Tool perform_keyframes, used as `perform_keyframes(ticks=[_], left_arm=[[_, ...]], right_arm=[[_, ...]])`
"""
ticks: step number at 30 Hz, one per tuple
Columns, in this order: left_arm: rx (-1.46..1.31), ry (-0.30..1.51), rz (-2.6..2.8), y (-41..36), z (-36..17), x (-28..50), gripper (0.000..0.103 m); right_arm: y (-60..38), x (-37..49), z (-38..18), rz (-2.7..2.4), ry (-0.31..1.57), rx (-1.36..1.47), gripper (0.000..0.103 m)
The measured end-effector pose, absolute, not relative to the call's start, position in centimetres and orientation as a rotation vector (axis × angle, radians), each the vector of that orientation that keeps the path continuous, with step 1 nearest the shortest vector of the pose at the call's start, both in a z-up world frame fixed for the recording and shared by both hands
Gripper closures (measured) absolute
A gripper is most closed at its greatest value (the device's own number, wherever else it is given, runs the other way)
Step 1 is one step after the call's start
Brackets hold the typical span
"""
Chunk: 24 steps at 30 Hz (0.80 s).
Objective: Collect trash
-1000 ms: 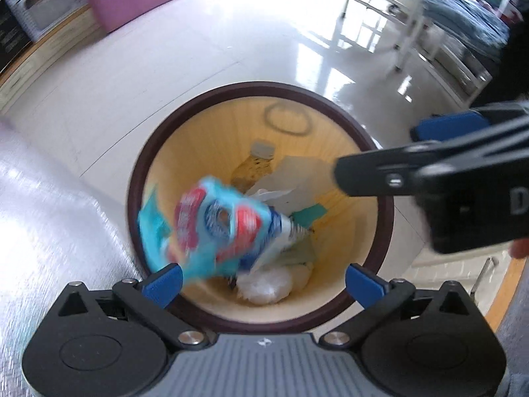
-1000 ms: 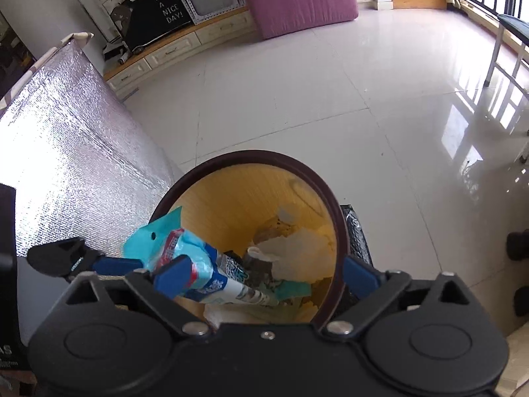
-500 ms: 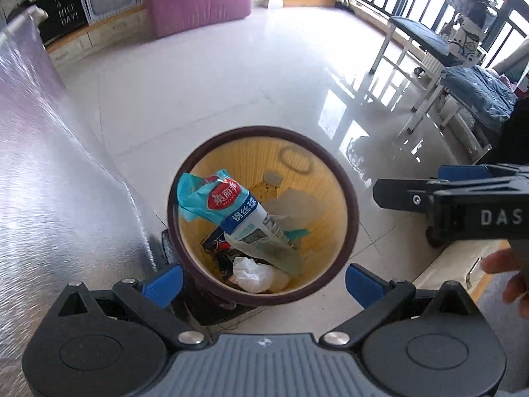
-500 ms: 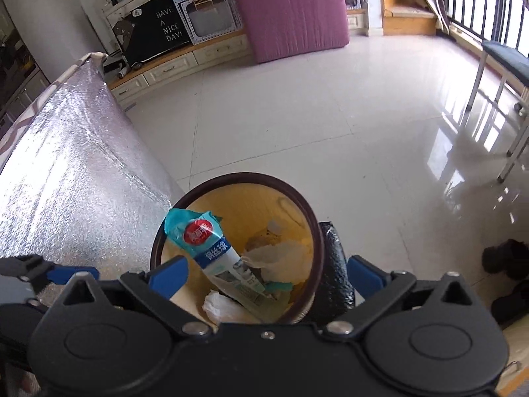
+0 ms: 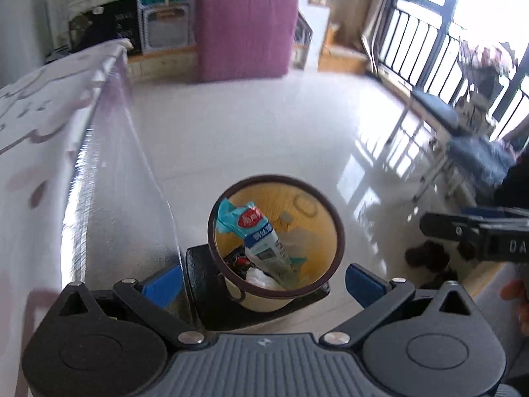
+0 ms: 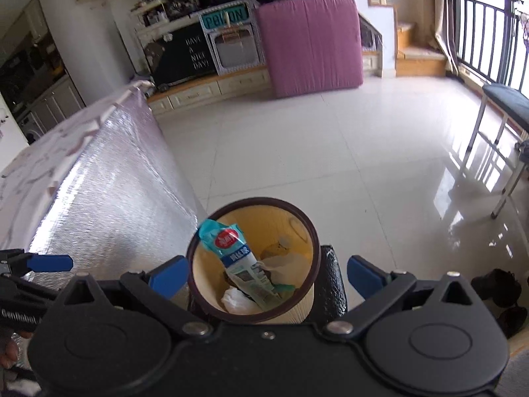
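A round yellow trash bin (image 5: 325, 211) with a dark brown rim stands on the floor below both grippers; the right wrist view shows the bin (image 6: 304, 231) too. A teal and white snack wrapper (image 5: 258, 231) leans inside it on other trash, and is seen again as the wrapper (image 6: 236, 254). My left gripper (image 5: 263, 281) is open and holds nothing, well above the bin. My right gripper (image 6: 267, 274) is open and holds nothing as well. Each gripper appears at the edge of the other's view.
A silver foil-covered panel (image 6: 109, 192) stands just left of the bin. A purple mat (image 6: 309, 43) leans on cabinets at the back. A blue bench (image 6: 502, 99) and railing are on the right, dark shoes (image 6: 496, 287) near the bin. Glossy white tile floor (image 6: 314, 152) lies ahead.
The wrapper dropped from between the fingers into the bin and settled there. Both grippers have risen and pulled back, so the bin looks smaller.
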<state>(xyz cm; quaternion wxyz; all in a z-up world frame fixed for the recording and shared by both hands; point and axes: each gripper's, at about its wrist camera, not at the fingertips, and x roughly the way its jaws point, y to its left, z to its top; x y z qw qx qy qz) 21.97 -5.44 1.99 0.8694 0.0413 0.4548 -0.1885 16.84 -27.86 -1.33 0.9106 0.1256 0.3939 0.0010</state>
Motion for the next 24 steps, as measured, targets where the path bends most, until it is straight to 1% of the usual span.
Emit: perform_keyframes(ticks=[7, 12, 24], left_arm=[[0.03, 0.846, -0.371, -4.0, 4.0, 17.5, 0.0], [0.011, 0.796, -0.362, -3.1, 4.2, 14.3, 0.0], [0.012, 0.679, -0.274, -1.6, 3.3, 8.1, 0.0]], right_arm=[[-27.4, 12.1, 1.3, 0.018, 0.738, 0.223, 0.0], [-27.1, 9.1, 2.1, 0.01, 0.7, 0.178, 0.0], [-26.1, 4.0, 1.0, 0.002, 0.67, 0.126, 0.0]])
